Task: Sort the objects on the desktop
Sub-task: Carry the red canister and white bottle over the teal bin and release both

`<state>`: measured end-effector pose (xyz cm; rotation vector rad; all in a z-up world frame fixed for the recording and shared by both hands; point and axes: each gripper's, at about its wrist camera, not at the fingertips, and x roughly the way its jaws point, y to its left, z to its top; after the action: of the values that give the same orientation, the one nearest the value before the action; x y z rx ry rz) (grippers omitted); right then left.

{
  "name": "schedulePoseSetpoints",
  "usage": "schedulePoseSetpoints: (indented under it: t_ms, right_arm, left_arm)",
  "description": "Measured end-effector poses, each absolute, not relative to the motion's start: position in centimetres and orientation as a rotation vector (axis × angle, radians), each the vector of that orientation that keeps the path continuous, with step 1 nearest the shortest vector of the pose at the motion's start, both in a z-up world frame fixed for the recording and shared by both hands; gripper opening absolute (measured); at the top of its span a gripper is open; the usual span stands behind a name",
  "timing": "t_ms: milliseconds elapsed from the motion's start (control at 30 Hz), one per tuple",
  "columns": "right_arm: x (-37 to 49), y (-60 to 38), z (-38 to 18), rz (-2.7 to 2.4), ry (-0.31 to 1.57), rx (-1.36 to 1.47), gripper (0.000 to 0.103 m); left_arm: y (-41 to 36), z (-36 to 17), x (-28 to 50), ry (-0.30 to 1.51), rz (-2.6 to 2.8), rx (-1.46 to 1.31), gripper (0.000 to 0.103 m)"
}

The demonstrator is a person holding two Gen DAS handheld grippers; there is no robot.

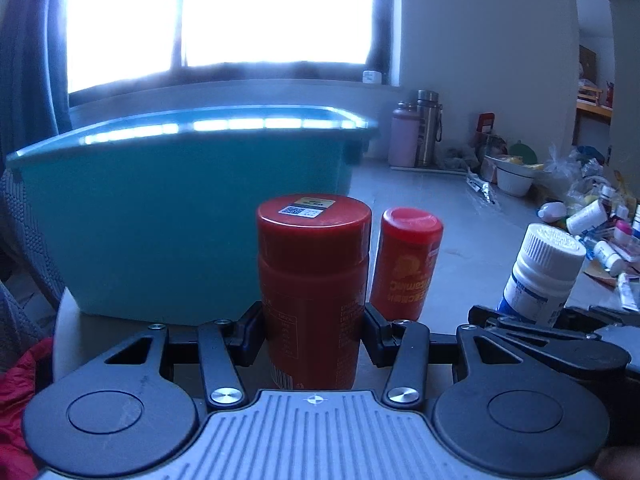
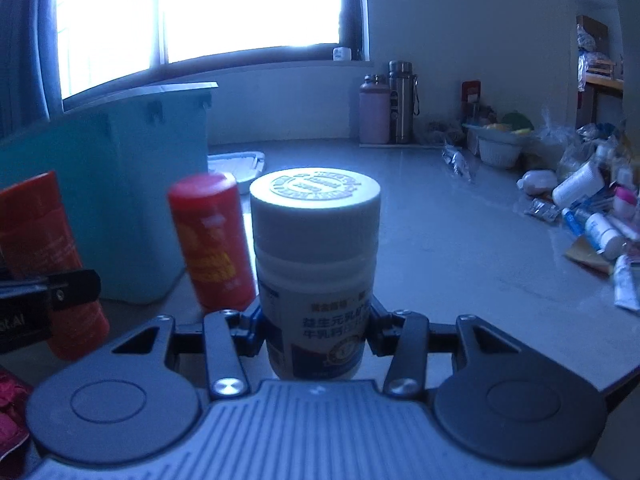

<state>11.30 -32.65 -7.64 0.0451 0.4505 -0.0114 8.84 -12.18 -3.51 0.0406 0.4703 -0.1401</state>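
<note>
My left gripper (image 1: 314, 334) is shut on a wide dark-red jar (image 1: 314, 276) with a sticker on its lid, held upright. Just right of it stands a slimmer red tube (image 1: 406, 264) on the table. My right gripper (image 2: 316, 332) is shut on a white pill bottle (image 2: 316, 264) with an embossed cap and a blue-and-white label, also upright. In the left wrist view that white bottle (image 1: 540, 276) and the right gripper (image 1: 560, 322) appear at the right. The right wrist view shows the red tube (image 2: 212, 244) and the red jar (image 2: 44, 256) to the left.
A large teal bin (image 1: 180, 208) stands close ahead on the left, below a bright window. Two flasks (image 2: 388, 104) stand by the far wall. A white bowl (image 2: 500, 148) and a heap of small bottles and packets (image 2: 592, 208) fill the right side. A red cloth (image 1: 16, 408) lies near left.
</note>
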Motion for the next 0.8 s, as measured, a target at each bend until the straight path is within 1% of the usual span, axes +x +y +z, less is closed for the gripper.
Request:
schedulePoseSetpoints:
  t_ms: [333, 567, 800]
  right_arm:
    - [6.1, -29.0, -1.5, -0.052, 0.417, 0.088, 0.048]
    - [3.5, -26.9, 1.1, -0.056, 0.414, 0.099, 0.048]
    - [2.7, -25.0, 2.5, -0.040, 0.415, 0.069, 0.048]
  left_arm:
    - [-8.1, 2.2, 5.3, 0.467, -0.192, 0.057, 0.050]
    - [-5.4, 4.4, 3.5, 0.485, -0.198, 0.064, 0.050]
    - [-2.5, 5.5, 2.1, 0.494, -0.181, 0.036, 0.050]
